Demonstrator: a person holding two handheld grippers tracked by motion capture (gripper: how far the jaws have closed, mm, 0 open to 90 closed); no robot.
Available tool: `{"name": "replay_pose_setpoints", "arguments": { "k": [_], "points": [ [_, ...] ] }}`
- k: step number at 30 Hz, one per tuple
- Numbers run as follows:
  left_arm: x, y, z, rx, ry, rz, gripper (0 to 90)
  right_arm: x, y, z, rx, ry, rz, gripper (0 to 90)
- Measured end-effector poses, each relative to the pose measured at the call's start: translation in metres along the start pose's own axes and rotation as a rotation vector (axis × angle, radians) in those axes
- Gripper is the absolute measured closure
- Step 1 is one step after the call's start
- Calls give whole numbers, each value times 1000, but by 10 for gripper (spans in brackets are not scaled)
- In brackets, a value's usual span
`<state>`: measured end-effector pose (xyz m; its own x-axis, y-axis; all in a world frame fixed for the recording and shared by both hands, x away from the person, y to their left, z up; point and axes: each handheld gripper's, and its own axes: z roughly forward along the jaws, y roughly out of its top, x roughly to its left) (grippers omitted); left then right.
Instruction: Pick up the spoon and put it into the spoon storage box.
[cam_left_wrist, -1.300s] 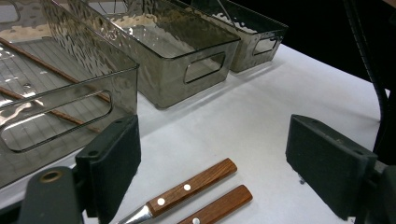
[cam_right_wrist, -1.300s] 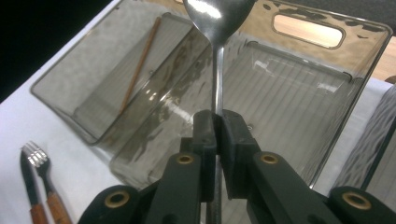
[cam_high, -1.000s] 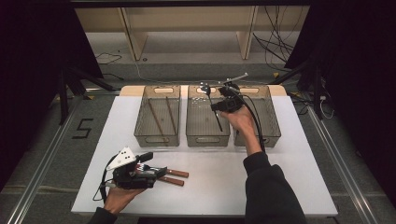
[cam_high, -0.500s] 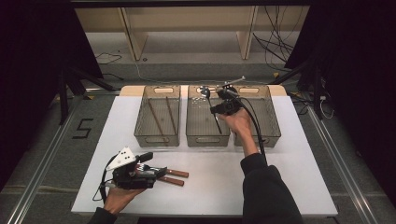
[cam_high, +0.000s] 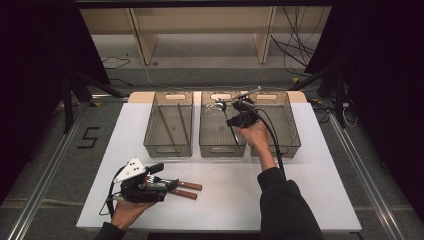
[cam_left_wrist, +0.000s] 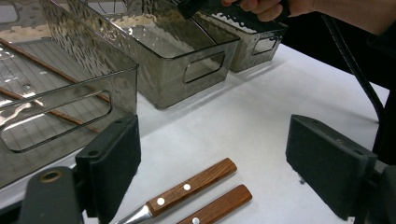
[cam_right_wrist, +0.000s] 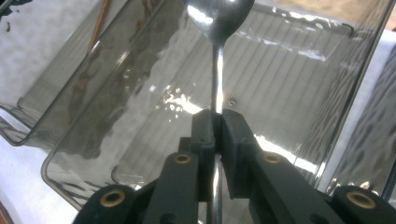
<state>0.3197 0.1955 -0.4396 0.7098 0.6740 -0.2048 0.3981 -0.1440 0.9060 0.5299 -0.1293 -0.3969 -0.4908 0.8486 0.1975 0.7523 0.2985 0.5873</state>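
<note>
High view: I have the right gripper (cam_high: 234, 109) raised over the middle bin (cam_high: 221, 143) of three smoked-plastic bins, with a metal spoon (cam_high: 221, 104) clamped in it, bowl pointing away from me. The left bin (cam_high: 169, 146) holds two thin brown sticks. The left gripper (cam_high: 170, 184) rests low near the table's (cam_high: 310, 185) front edge, at two wooden-handled utensils (cam_high: 186, 189).

Left gripper view: my jaws stand wide apart and hold nothing. The two riveted wooden handles (cam_left_wrist: 194, 185) lie side by side on the white surface between them. I judge these stiff, light and grippy at the wood, so I would take hold mid-handle, across the rivets.

Right gripper view: my jaws are closed on the spoon's handle (cam_right_wrist: 217, 70), pads pinching the narrow shank a little below the bowl. The spoon hangs above the middle bin's ribbed floor. I judge it rigid and light but slick (polished steel against flat pads), and the thin shank may pivot or slide. A firm pinch and a low release are advisable.
</note>
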Motion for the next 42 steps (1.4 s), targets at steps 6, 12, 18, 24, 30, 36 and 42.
{"name": "replay_pose_setpoints", "arguments": {
  "k": [6,12,18,24,30,36,42],
  "points": [
    [0,0,0,1,0,1,178,-1,-2,-1,4,17,19,675],
    [1,0,0,3,3,1,178,1,-3,-12,-27,33,7,565],
    [1,0,0,6,5,-1,178,10,-14,-30,-70,57,-43,453],
    [3,-1,0,17,8,1,175,18,-36,-52,-118,103,-100,397],
    [5,-1,0,21,16,-5,175,23,-64,-69,-142,131,-143,371],
    [10,1,-4,23,34,-8,174,30,-90,-78,-139,145,-195,364],
    [16,2,-7,12,55,-16,174,35,-110,-85,-147,166,-216,344]
  ]
}}
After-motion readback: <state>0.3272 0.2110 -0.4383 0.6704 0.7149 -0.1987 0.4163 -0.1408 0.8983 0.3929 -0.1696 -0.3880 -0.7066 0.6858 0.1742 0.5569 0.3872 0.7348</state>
